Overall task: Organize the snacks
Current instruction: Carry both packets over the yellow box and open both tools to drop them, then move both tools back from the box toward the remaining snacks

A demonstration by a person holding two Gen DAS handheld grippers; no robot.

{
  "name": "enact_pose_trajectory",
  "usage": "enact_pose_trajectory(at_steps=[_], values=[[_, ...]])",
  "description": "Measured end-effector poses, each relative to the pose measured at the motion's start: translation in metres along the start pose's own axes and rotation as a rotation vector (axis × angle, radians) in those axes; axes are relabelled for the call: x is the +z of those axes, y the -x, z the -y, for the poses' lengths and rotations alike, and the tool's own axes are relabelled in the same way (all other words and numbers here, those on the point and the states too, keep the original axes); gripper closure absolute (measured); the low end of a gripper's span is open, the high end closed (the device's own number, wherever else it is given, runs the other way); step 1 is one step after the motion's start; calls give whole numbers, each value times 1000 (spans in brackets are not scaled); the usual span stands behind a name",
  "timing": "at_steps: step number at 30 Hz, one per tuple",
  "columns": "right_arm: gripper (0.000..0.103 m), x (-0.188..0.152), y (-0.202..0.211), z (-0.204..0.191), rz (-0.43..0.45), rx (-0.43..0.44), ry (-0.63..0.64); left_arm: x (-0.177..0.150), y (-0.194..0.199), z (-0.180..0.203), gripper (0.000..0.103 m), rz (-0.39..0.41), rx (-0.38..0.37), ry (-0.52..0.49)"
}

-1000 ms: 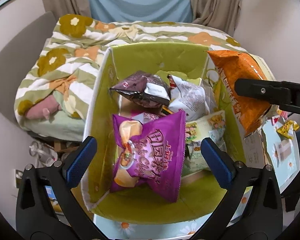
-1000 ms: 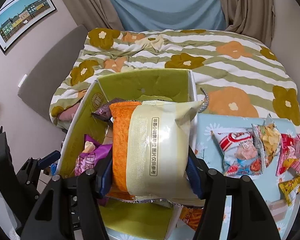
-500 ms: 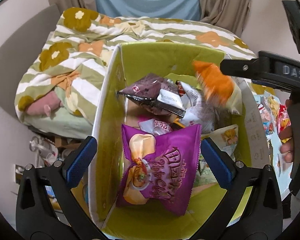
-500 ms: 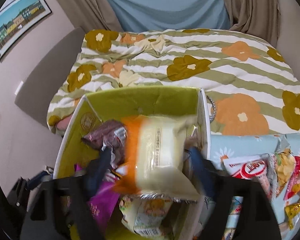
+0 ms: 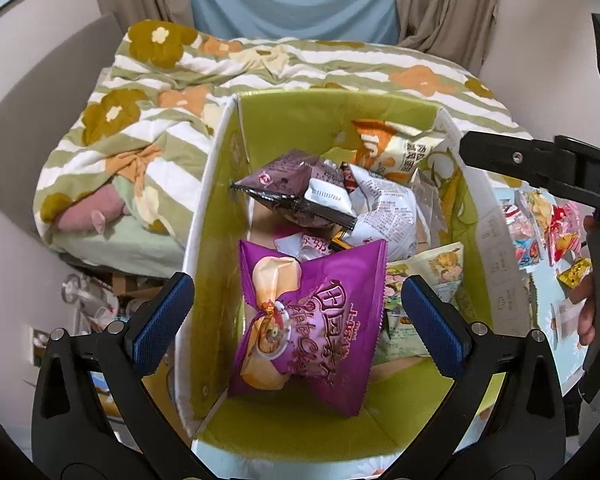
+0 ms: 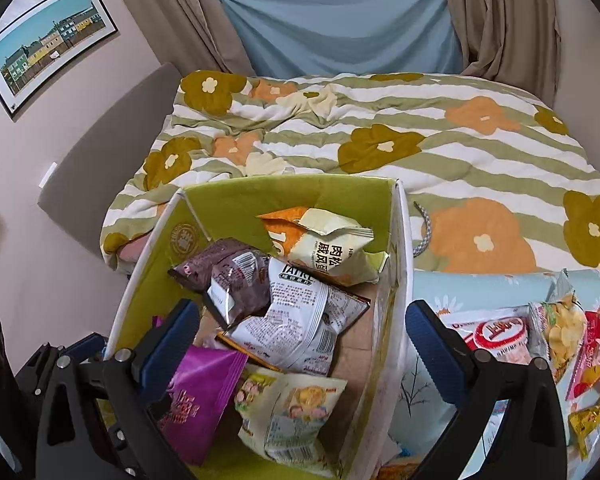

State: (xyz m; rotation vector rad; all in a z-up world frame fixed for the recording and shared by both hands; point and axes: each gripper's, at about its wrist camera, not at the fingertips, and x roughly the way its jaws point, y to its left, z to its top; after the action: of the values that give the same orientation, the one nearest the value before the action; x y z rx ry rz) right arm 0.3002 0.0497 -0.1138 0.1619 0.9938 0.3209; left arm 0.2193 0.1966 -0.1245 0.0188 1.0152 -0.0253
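A green-lined cardboard box (image 5: 300,120) (image 6: 236,204) holds several snack bags. The orange and cream bag (image 5: 392,148) (image 6: 320,244) lies at the box's far end. A purple chip bag (image 5: 312,312) (image 6: 200,392), a brown bag (image 5: 296,192) (image 6: 228,272) and a white bag (image 5: 384,212) (image 6: 296,320) lie nearer. My left gripper (image 5: 296,316) is open and empty above the purple bag. My right gripper (image 6: 300,344) is open and empty over the box's right wall.
More snack packets (image 6: 540,332) (image 5: 540,224) lie on the light-blue floral table (image 6: 432,384) right of the box. A bed with a striped floral quilt (image 6: 380,140) stands behind. Clutter (image 5: 88,300) sits on the floor at left.
My right gripper opened and let go of the orange and cream bag, which dropped into the far end of the box. The left gripper shifted slightly over the box.
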Motion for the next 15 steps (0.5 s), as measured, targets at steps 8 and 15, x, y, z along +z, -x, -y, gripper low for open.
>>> enact_pose_trajectory(at_steps=[8,15], values=[[1,-10,54,-1,53,-12,-6,8,41,18,0,68,-32,-54],[1,-34,116,20,114,-114,-37,7,59,59,0,92,-128,-126]])
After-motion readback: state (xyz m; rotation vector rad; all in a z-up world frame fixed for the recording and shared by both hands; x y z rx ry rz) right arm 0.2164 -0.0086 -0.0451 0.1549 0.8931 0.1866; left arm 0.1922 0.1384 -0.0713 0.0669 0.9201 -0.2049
